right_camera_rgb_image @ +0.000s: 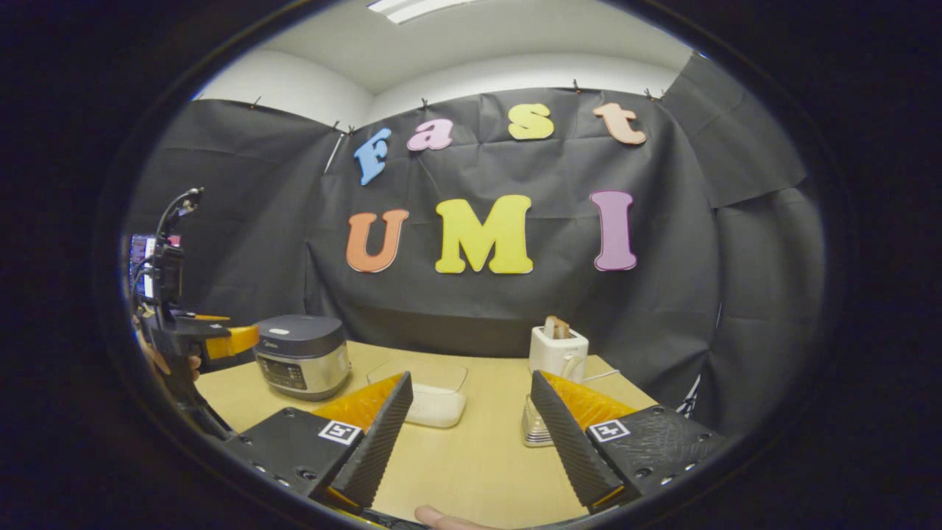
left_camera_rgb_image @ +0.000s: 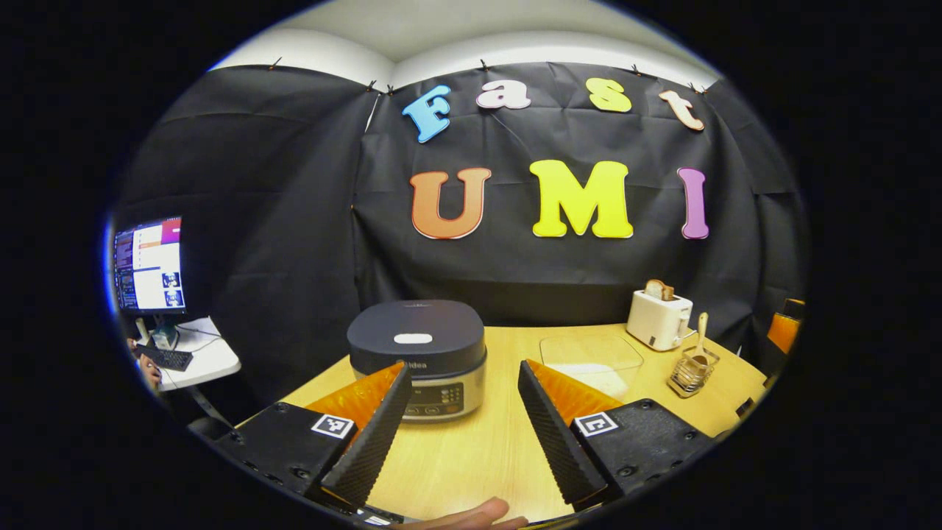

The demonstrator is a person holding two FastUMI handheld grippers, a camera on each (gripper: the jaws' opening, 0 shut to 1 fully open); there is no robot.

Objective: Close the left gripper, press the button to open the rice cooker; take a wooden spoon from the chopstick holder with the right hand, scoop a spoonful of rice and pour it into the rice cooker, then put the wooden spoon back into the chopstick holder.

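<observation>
- Looking along my left claw (left_camera_rgb_image: 461, 383), I see its two fingers spread wide with nothing between them, hovering above the counter (left_camera_rgb_image: 471, 456).
- I see the rice cooker (left_camera_rgb_image: 417, 357) straight ahead of that claw, lid down, the pale button (left_camera_rgb_image: 413, 338) on top untouched.
- My right claw (right_camera_rgb_image: 471, 394) is also wide open and holds nothing; it hangs over the counter's near edge.
- From the left gripper view, the wooden spoon (left_camera_rgb_image: 700, 342) stands upright in the wire chopstick holder (left_camera_rgb_image: 690, 374), near the counter's right side and just in front of the toaster (left_camera_rgb_image: 659, 318), which has a slice of bread (left_camera_rgb_image: 659, 289) poking out.
- Between cooker and holder sits a clear container (left_camera_rgb_image: 592, 361) with white rice in it.
- In the right gripper view I catch the left claw at far left, close beside the cooker, apart from it.
- A monitor (left_camera_rgb_image: 149, 265) and keyboard (left_camera_rgb_image: 165, 358) sit on a small side table (left_camera_rgb_image: 210, 353) to the left.
- A fingertip (left_camera_rgb_image: 478, 513) shows at the bottom edge.
</observation>
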